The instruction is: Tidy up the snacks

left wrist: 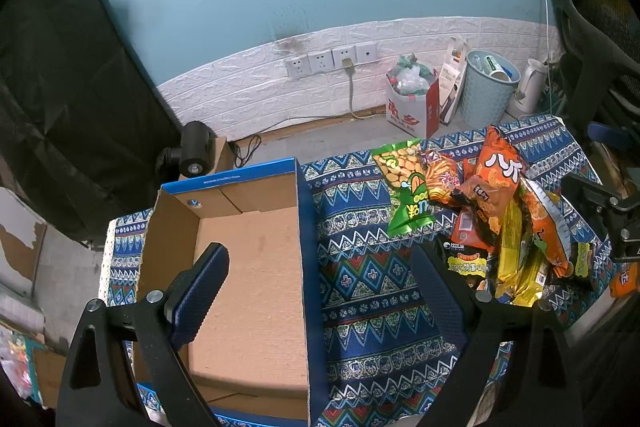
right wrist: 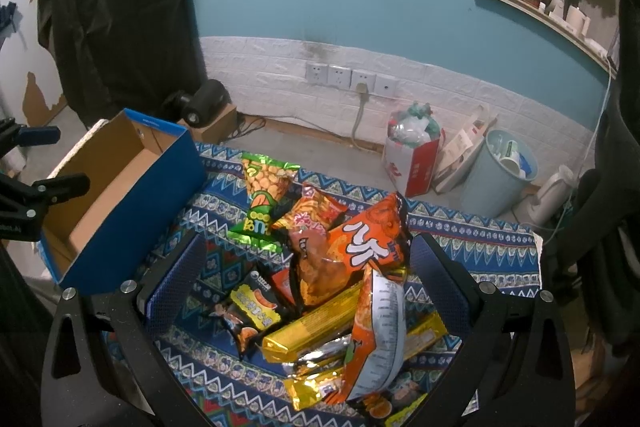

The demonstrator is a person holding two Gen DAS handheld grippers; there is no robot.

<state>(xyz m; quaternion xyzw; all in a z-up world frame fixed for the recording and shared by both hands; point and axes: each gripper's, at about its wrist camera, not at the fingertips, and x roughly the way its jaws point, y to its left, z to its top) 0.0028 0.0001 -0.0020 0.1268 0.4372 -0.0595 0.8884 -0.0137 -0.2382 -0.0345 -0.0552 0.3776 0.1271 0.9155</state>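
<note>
Left wrist view: left gripper [left wrist: 320,291] spread wide and holding nothing, one finger over the cardboard box [left wrist: 248,267], the other over the patterned cloth [left wrist: 360,267].
Snack pile [left wrist: 492,219]: on the cloth, right of the box.
Right wrist view: right gripper [right wrist: 306,283] jaws apart (nothing clamped), straddling the pile; box [right wrist: 120,195] at left.

Ahead of the wide-spread left gripper [left wrist: 320,291], the blue cardboard box [left wrist: 240,267] lies open-topped with only its right wall [left wrist: 306,267] rising between the fingers, while the snack pile [right wrist: 332,287] fills the gap between the right gripper [right wrist: 308,275] fingers, patterned cloth [left wrist: 368,287] bare between box and pile.
</note>
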